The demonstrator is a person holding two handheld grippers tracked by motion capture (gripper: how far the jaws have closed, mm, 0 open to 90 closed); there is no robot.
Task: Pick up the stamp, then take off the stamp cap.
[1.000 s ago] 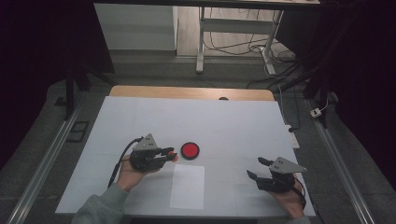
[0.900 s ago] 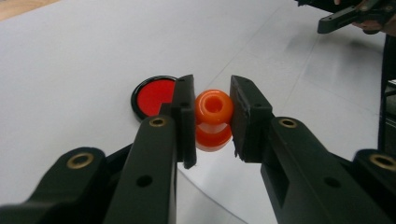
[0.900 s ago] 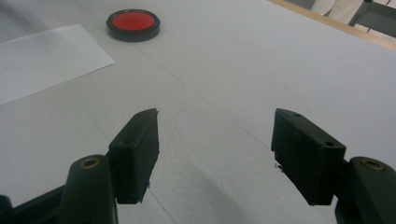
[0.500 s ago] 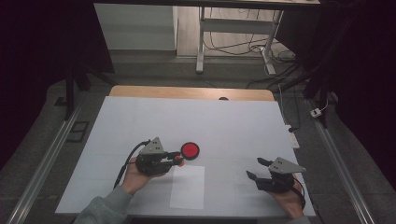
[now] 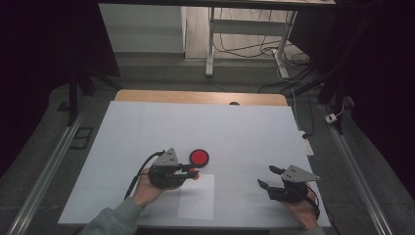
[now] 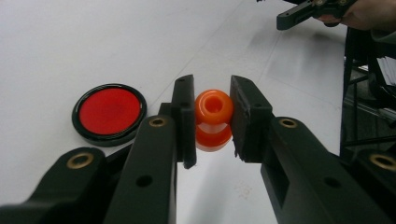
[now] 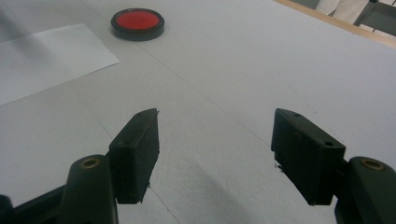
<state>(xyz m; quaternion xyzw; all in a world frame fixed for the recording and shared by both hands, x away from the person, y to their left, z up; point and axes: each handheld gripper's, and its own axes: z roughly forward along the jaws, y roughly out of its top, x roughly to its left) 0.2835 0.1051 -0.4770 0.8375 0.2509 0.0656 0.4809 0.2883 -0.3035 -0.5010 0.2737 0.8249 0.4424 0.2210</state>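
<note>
Left gripper view shows, nearest at the bottom of the frame, the left gripper [image 6: 212, 116] with its two black jaws closed on a small orange plastic piece with a rounded, ringed top [image 6: 213, 117], pinched at centre frame just above the white table cover [image 6: 70, 42]. Left of the jaws lies a round red pad in a black rim [image 6: 109, 113], flat on the cover. Far off at the upper right, the right gripper [image 6: 299, 11] reaches in with a hand behind it.

Right gripper view gives the right gripper's own jaws spread wide with nothing between them, the bare cover beneath, a white paper sheet [image 7: 46, 56] at upper left and the red pad beyond it.

High view places the left gripper at lower centre-left, the orange piece a mere speck at its tip beside the pad, at the sheet's upper left corner; the right gripper sits lower right, well apart.
</note>
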